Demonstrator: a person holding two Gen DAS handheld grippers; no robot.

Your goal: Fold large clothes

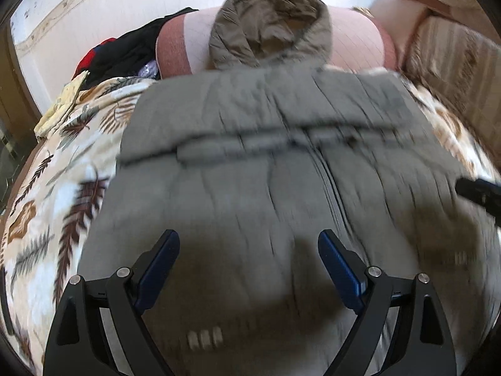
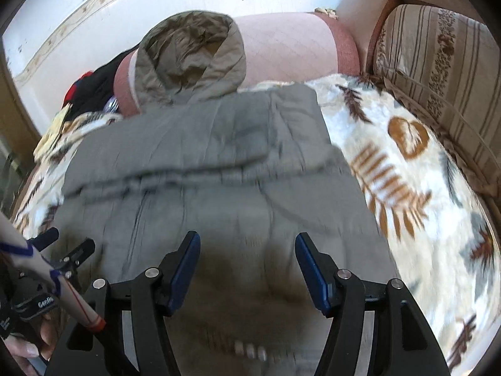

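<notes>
A grey-olive padded jacket lies flat on the bed, zip side up, with a sleeve folded across its chest. Its hood rests against a pink pillow at the far end. My left gripper hangs open above the jacket's lower part, nothing between its blue pads. My right gripper is open too, over the same lower part and further right. In the right wrist view the left gripper shows at the lower left, held by a hand. The right gripper's tip pokes in at the left wrist view's right edge.
A leaf-patterned blanket covers the bed around the jacket. The pink pillow lies at the head, with a heap of black and red clothes to its left. A striped cushion borders the right side.
</notes>
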